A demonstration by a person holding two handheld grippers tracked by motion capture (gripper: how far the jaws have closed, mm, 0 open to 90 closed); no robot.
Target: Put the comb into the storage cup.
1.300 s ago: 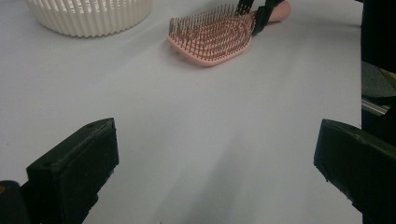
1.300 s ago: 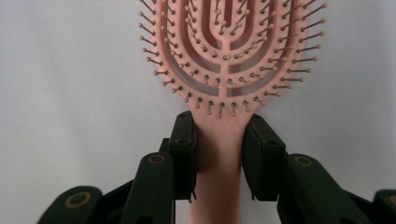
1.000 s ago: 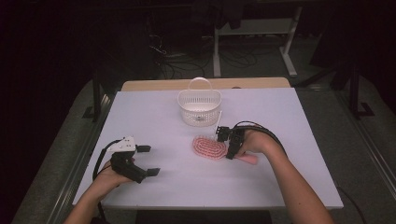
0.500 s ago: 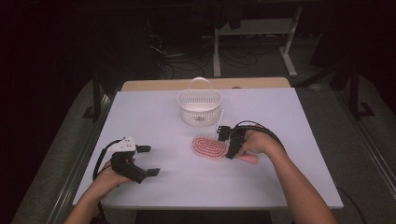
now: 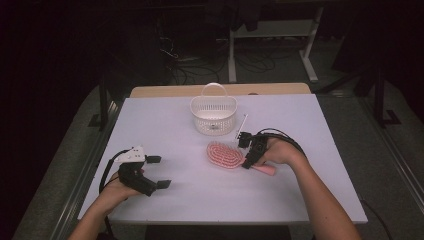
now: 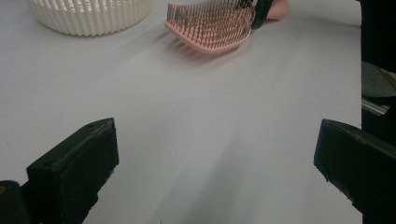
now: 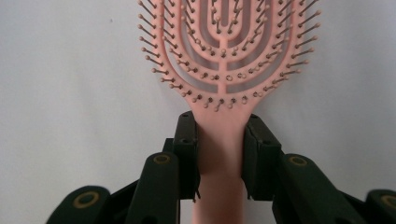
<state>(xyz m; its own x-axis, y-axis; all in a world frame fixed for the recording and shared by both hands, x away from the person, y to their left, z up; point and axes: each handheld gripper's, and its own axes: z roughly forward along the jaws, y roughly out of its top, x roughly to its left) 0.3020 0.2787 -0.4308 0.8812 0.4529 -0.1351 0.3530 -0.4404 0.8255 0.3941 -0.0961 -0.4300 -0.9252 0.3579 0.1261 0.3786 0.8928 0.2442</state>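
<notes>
A pink hairbrush (image 5: 225, 154) lies bristles up on the white table (image 5: 170, 125), right of centre. My right gripper (image 5: 246, 152) comes in from the right and is shut on its handle. In the right gripper view the two black pads press both sides of the hairbrush (image 7: 224, 56) just below the head, with my right gripper (image 7: 219, 135) around the neck. My left gripper (image 5: 159, 172) rests at the front left, open and holding nothing. The left gripper view looks between the wide jaws of my left gripper (image 6: 217, 144) toward the hairbrush (image 6: 210, 28).
A white slatted basket (image 5: 213, 112) with a handle stands at the back centre of the table, just behind the brush; its wall shows as the basket (image 6: 88, 18) in the left gripper view. Dark floor, cables and a metal stand lie beyond the far edge.
</notes>
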